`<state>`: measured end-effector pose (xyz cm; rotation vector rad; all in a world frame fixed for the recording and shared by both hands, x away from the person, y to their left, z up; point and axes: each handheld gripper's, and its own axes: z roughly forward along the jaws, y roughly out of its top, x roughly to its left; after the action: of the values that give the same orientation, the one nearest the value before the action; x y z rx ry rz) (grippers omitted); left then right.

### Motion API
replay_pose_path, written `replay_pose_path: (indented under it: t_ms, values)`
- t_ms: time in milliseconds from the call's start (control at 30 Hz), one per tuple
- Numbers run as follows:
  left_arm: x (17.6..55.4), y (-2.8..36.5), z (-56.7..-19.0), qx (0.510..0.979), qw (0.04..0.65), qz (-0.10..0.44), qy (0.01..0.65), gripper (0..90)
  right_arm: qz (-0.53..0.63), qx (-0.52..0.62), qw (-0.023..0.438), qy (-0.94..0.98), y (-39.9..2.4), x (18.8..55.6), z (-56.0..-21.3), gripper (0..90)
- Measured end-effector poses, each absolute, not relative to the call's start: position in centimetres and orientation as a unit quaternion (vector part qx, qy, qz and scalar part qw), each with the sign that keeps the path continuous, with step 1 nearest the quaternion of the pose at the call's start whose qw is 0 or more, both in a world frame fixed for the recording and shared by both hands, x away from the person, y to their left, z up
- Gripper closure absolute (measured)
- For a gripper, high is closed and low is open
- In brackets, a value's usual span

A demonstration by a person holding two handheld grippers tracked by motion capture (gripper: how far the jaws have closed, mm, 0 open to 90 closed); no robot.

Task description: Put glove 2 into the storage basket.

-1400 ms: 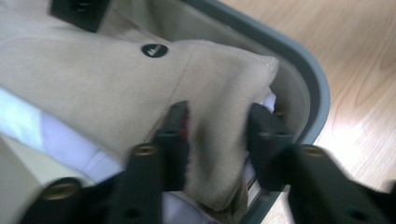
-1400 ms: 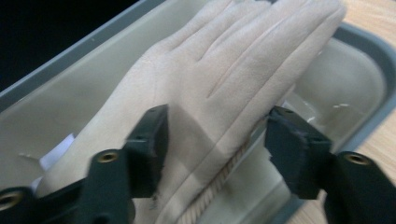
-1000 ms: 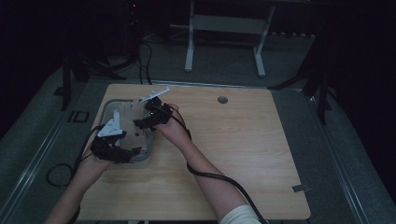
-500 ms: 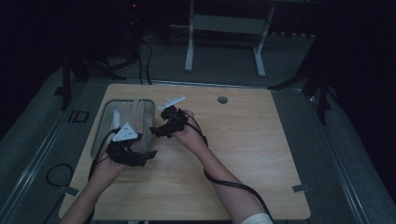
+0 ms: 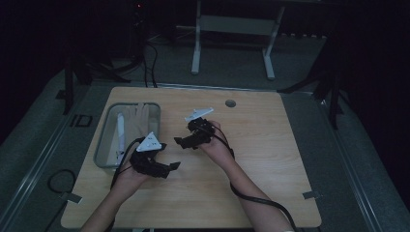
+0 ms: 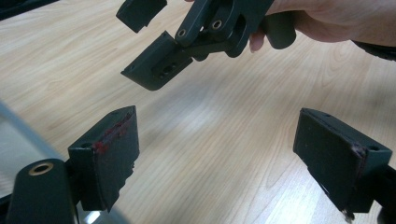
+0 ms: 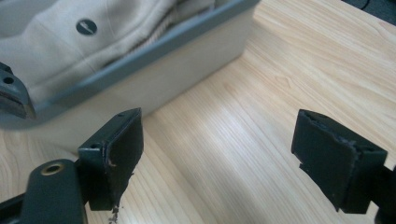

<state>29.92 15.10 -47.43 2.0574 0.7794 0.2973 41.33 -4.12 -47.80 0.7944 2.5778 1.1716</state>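
Wooden table (image 5: 270, 159) has plenty of bare top: whole right half and the lower centre of the high view are open, edges well apart from both hands; grommet hole (image 5: 230, 103) sits near the far edge, upper centre; grey tray (image 5: 104, 140) sits at left of the table, close to its left edge; inside it a cream garment (image 5: 138, 121), pale knit-looking fabric with a ribbed seam and a small round button or snap (image 7: 86, 26) seen in the right gripper view, plus a white strip (image 5: 120, 135) along the tray's left part, can't tell what it is; left gripper (image 5: 169, 166) is just right of the tray's near-right corner, over bare wood, jaws spread wide, nothing between them, red smears on the pads (image 6: 114, 135); right gripper (image 5: 183, 141) is centre-left of the table, right of the tray and apart from it, aimed toward the tray wall, jaws wide apart, holding nothing; the two grippers are near each other, not touching; right one's jaws show upper centre in the left gripper view; cables (image 5: 256, 200) trail off the near edge; tape bit (image 5: 309, 195) at lower right; table legs (image 5: 196, 43) of other furniture on the floor beyond, out of the way.
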Motion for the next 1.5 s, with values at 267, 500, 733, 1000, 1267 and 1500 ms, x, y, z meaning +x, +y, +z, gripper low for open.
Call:
replay_pose_path:
  t_ms: [267, 500, 733, 1000, 1267, 1500]
  values:
    - [29.6, 13.0, -48.7, 0.84, 0.447, 0.102, 0.29, 14.6, 0.397, 0.275, 0.1, 0.87, -6.4, 40.5, -49.0, 16.6]
    - [29.5, 11.9, -50.2, 0.841, 0.454, 0.093, 0.279, 14.6, 0.397, 0.28, 0.099, 0.868, -8.0, 40.1, -50.2, 16.8]
    - [29.5, 10.7, -51.8, 0.849, 0.451, 0.085, 0.261, 14.6, 0.399, 0.283, 0.097, 0.867, -9.2, 39.6, -51.8, 15.8]
    - [29.5, 10.0, -53.2, 0.852, 0.448, 0.069, 0.261, 14.6, 0.4, 0.281, 0.096, 0.867, -10.5, 39.2, -53.5, 14.1]
    - [29.3, 9.1, -54.1, 0.854, 0.45, 0.061, 0.255, 14.5, 0.4, 0.274, 0.104, 0.869, -11.7, 38.5, -54.6, 14.1]
    - [29.1, 8.6, -55.0, 0.855, 0.454, 0.057, 0.245, 14.5, 0.396, 0.272, 0.114, 0.869, -12.9, 37.6, -55.0, 14.0]
